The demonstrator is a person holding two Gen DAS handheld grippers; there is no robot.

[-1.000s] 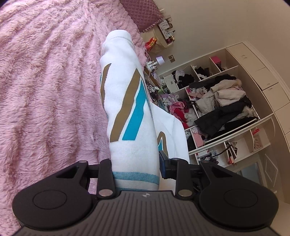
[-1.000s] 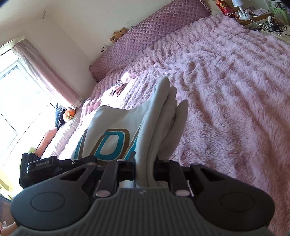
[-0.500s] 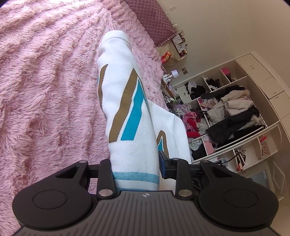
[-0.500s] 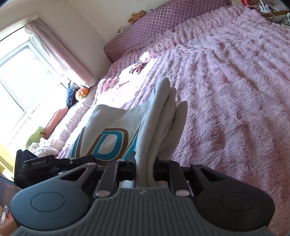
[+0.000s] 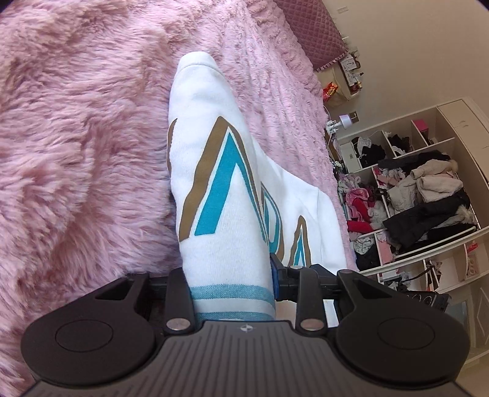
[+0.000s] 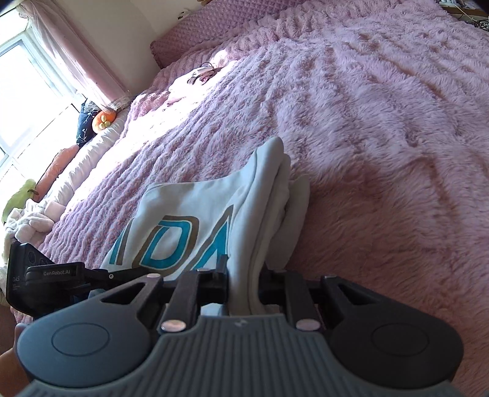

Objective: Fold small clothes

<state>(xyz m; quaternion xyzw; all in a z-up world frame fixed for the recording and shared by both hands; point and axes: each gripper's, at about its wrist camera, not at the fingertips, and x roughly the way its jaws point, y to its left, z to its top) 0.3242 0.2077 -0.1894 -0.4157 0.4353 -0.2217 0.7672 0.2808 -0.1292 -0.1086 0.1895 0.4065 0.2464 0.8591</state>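
A small white garment [image 5: 214, 171] with teal and gold lettering and a teal-striped hem is held stretched between both grippers over the pink fluffy bedspread [image 5: 76, 137]. My left gripper [image 5: 232, 290] is shut on its striped hem end. My right gripper [image 6: 244, 290] is shut on a bunched, layered edge of the same garment [image 6: 189, 220]. The left gripper's body [image 6: 39, 274] shows at the lower left of the right wrist view. The garment's far end touches or hangs just above the bedspread [image 6: 382, 107].
A quilted purple headboard [image 6: 214, 27] runs along the far side of the bed. Open shelves stuffed with clothes [image 5: 421, 195] and a bedside stand [image 5: 345, 82] lie to the right. A window with curtain [image 6: 45, 70], cushions and toys are at the left.
Both grippers have moved lower and nearer the bedspread with the garment. The garment has spread a little, showing more lettering.
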